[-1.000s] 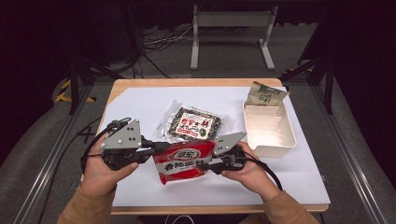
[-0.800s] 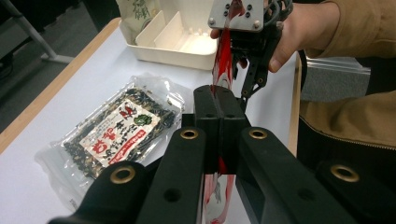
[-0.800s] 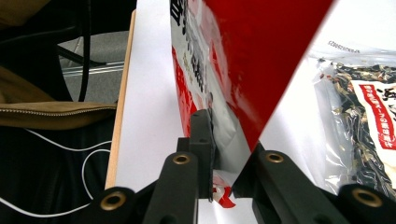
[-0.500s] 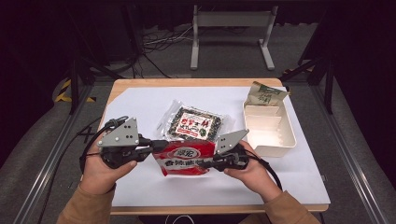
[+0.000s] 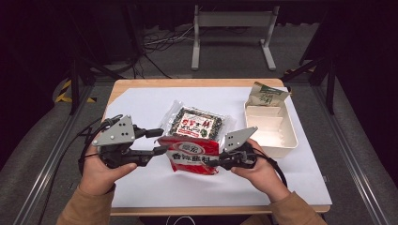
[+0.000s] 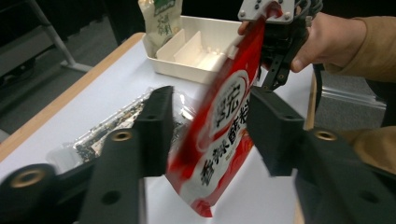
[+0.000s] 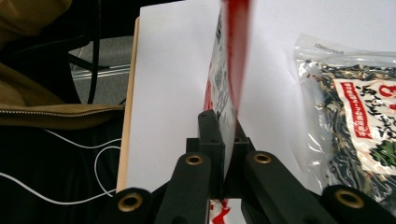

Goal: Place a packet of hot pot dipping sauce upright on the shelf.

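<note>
Near the front edge of the worktop: a red printed plastic food pouch [image 5: 192,154] hangs above the white sheet [image 5: 155,187] between the two hands.
Right hand-held gripper [image 5: 213,162]: its jaws are pinched tight on one edge of the red pouch; in the right gripper view the pouch [image 7: 231,79] rises edge-on from between the clamped black jaws.
Left hand-held gripper [image 5: 162,141]: its jaws have just been opening and now stand about half apart; in the left gripper view the pouch [image 6: 219,140] hangs in the gap, and neither pad visibly presses on it.
Red pouch, attitude: tilted, off the sheet, carried by the right side alone.
Behind the pouch: a clear bag of dark seaweed with a red label [image 5: 197,123] lies flat on the sheet.
Far right: a white divided plastic tray [image 5: 291,136], with a small green-and-white packet [image 5: 266,95] standing at its far end.
</note>
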`<state>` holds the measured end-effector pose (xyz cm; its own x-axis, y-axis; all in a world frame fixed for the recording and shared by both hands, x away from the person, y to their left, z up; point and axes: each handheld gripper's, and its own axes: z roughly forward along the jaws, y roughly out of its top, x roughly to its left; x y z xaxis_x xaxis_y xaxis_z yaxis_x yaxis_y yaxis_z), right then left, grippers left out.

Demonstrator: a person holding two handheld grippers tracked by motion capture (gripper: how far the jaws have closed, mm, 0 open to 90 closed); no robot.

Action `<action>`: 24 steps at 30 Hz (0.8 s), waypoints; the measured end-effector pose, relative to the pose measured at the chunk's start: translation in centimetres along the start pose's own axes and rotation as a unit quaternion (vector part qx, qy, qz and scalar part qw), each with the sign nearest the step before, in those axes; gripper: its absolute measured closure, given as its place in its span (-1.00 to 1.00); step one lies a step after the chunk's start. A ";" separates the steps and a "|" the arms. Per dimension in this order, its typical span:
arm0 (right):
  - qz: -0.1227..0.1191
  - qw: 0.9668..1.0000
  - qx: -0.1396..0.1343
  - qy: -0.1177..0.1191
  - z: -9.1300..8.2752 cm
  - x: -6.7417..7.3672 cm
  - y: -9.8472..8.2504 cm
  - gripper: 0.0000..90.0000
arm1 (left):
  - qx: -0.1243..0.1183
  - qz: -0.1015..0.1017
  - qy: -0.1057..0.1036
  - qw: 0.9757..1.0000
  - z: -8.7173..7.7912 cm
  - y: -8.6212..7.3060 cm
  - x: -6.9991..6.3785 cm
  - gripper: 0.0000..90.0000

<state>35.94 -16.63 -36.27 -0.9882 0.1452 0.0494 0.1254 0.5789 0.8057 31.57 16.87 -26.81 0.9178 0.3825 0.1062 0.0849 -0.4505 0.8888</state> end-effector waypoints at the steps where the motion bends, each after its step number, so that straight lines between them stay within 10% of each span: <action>1: 0.000 1.000 0.000 0.000 0.0 0.0 0.0 0.98 | 0.000 0.000 0.000 1.000 0.0 0.0 0.0 0.01; 24: -0.006 0.997 -0.005 -0.074 -7.3 -1.1 0.9 0.98 | -0.004 -0.044 0.015 0.999 0.1 -2.7 2.4 -0.14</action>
<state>36.47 -22.09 -31.27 -0.9655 0.2558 -0.0482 0.1114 0.5734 0.8117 33.60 18.88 -29.01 0.8949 0.4445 0.0405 0.1615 -0.4071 0.8990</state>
